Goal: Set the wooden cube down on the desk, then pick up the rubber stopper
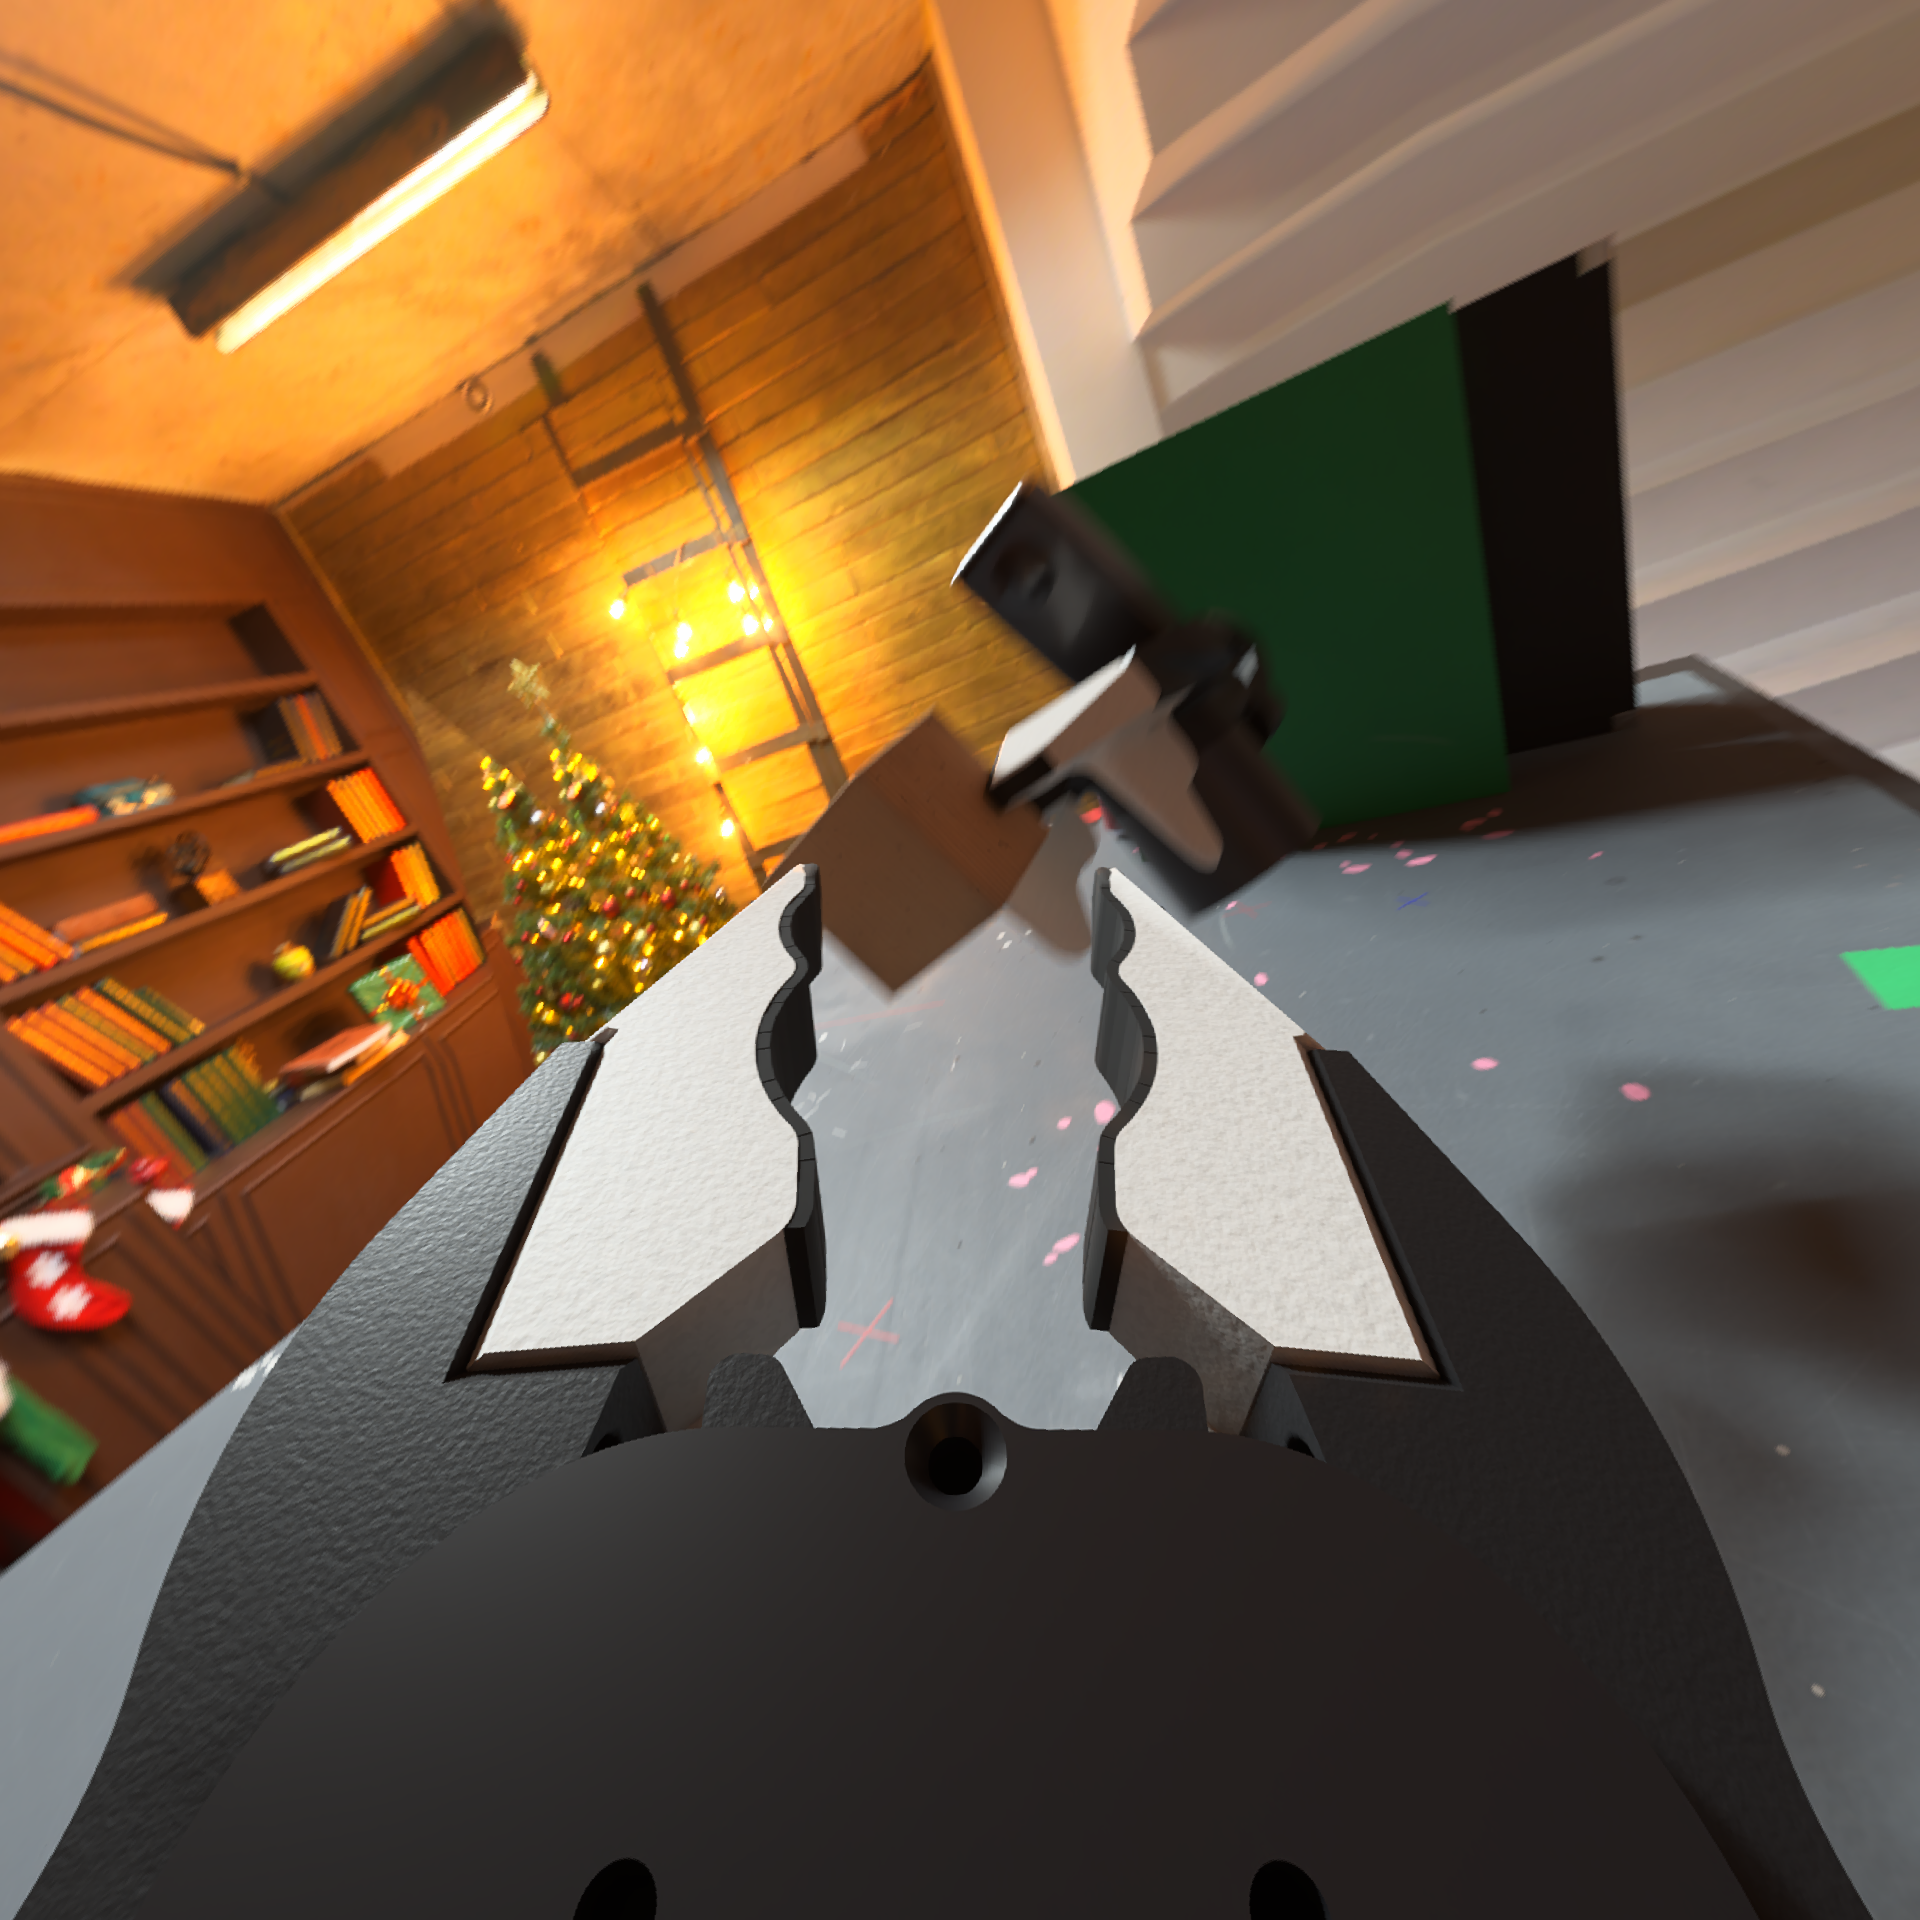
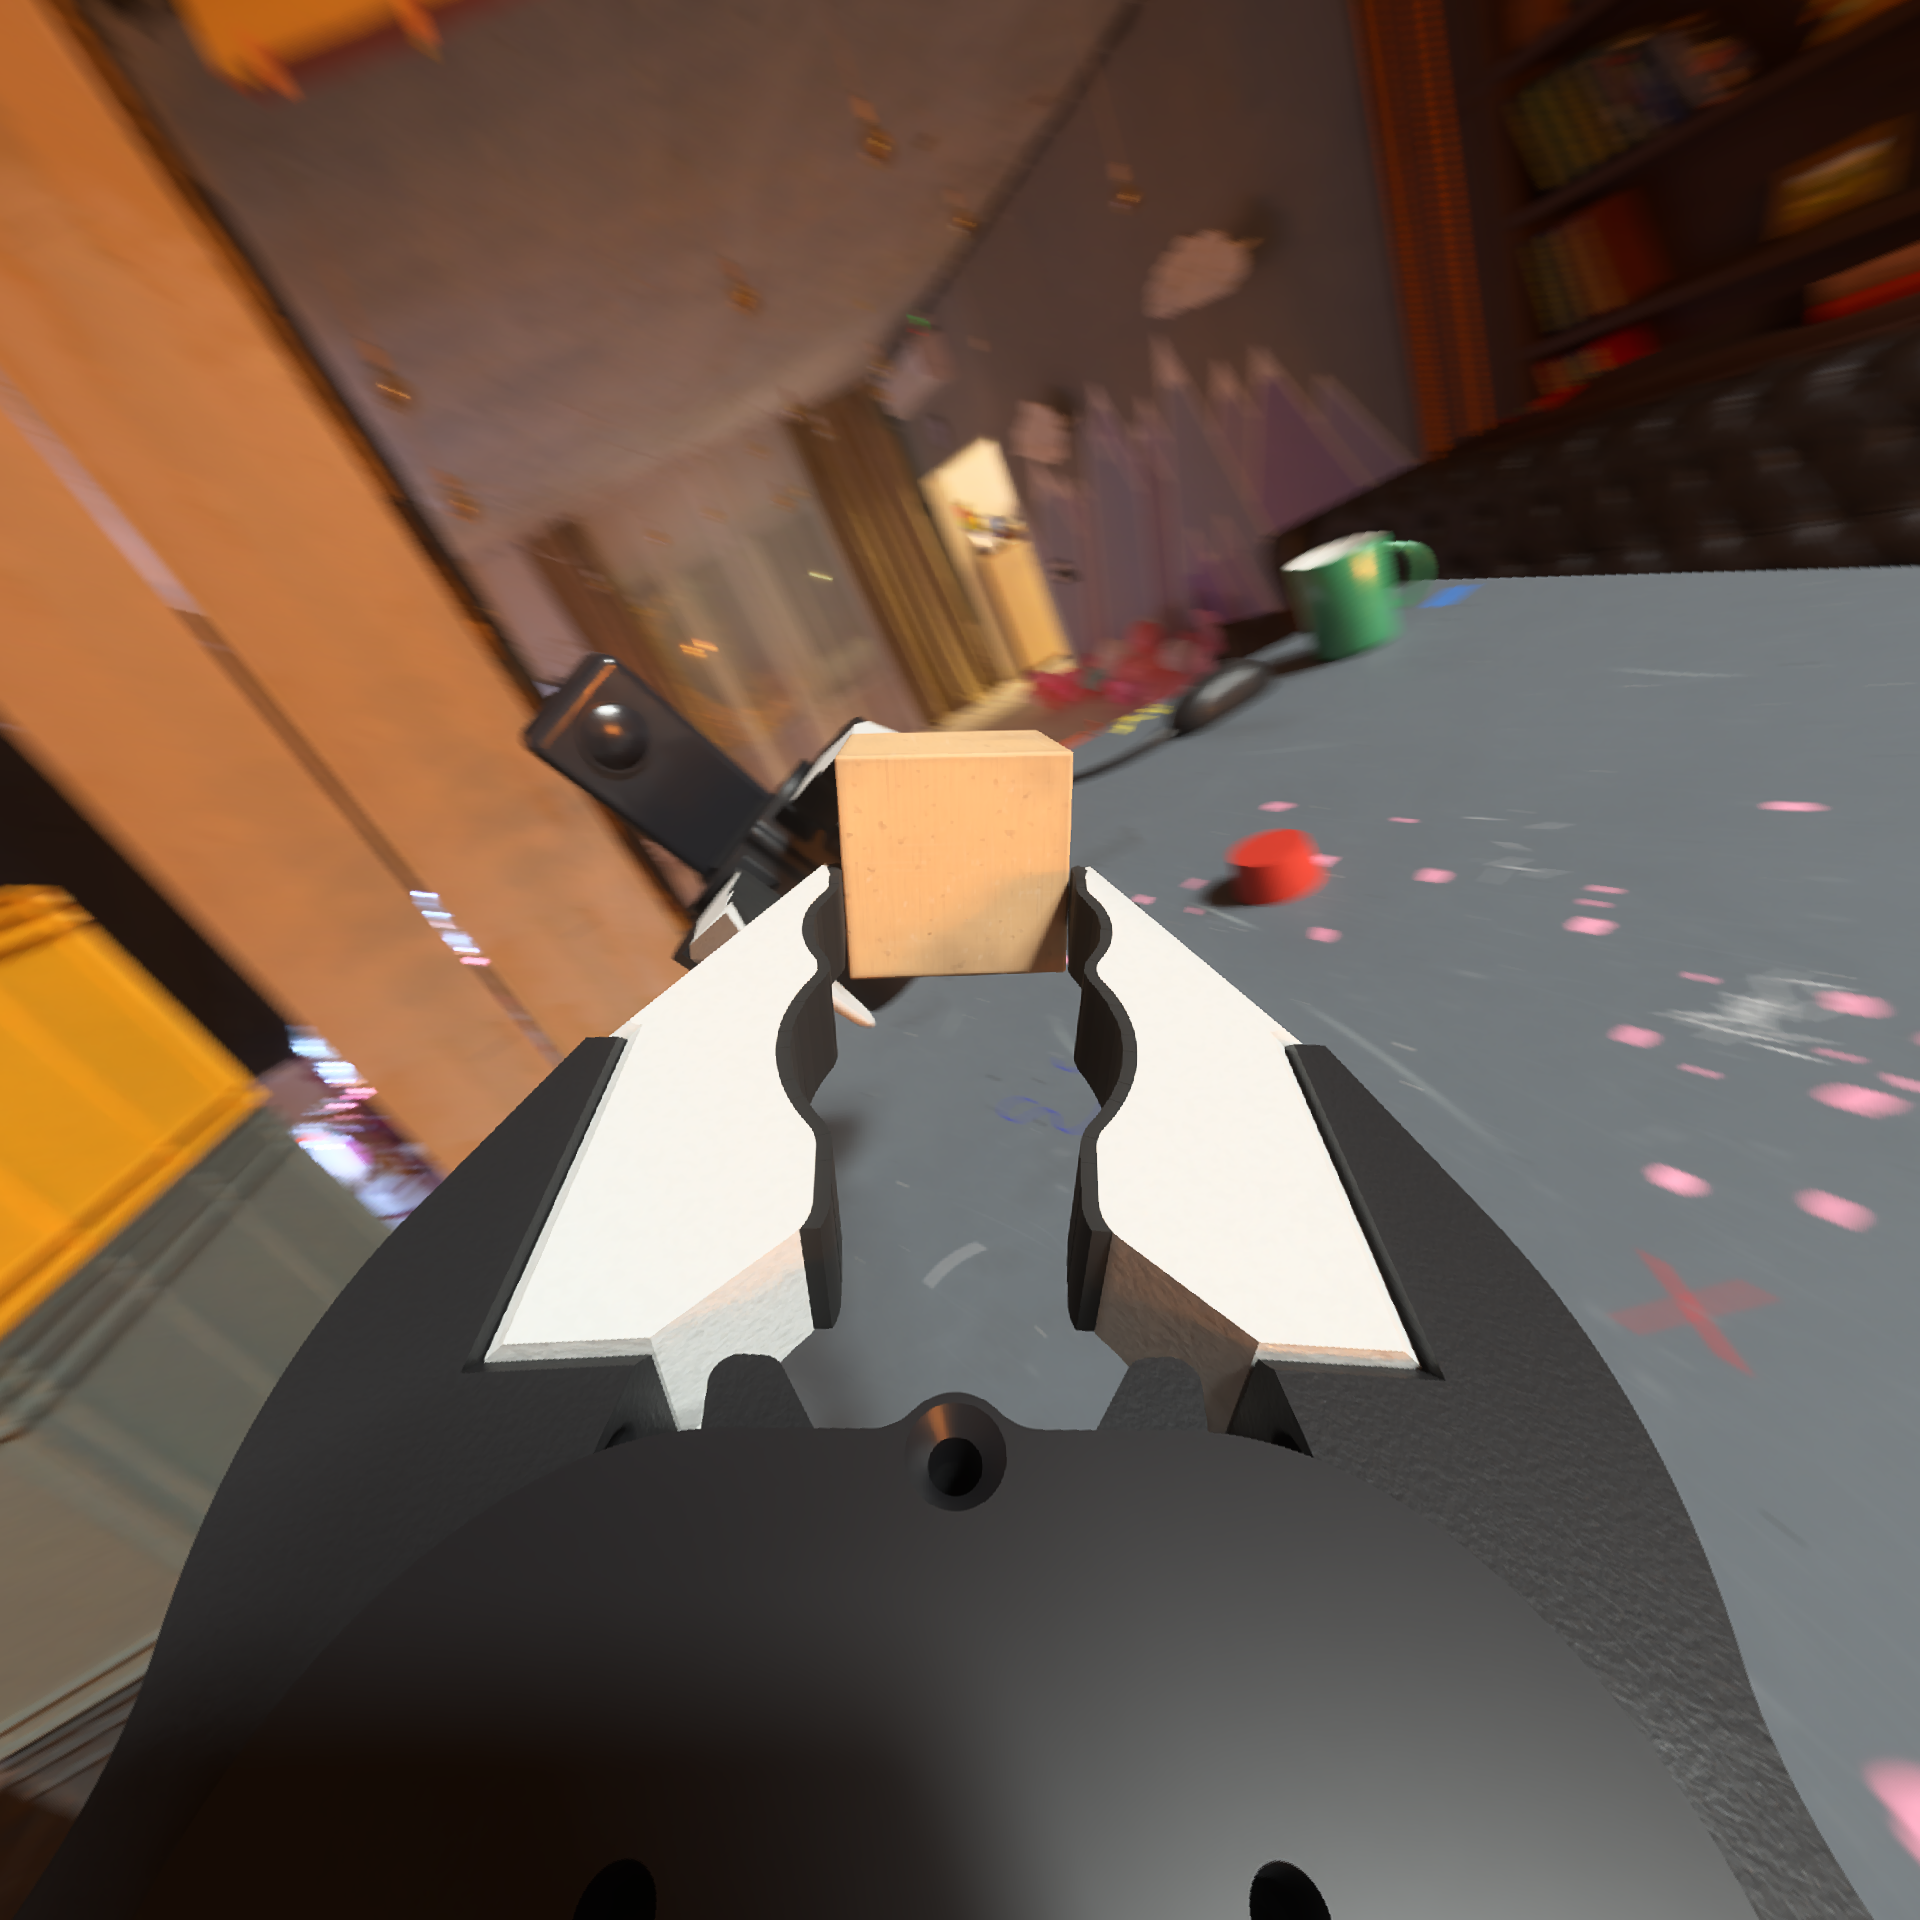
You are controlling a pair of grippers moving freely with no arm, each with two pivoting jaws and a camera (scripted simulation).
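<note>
One wooden cube (image 2: 953, 852) sits squarely clamped in the right gripper (image 2: 953, 904); left gripper (image 1: 956, 914) spread.

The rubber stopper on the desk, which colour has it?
The rubber stopper is red, clearest in the right wrist view.

Open desk (image 2: 1558, 1091): wide and bare on the near side of the red stopper (image 2: 1276, 864).
Far corner: green mug (image 2: 1351, 592) and a dark flat thing (image 2: 1221, 691) sit there.
In the way: the other gripper (image 2: 717, 831) hangs just behind the wooden cube (image 2: 951, 852).
</note>
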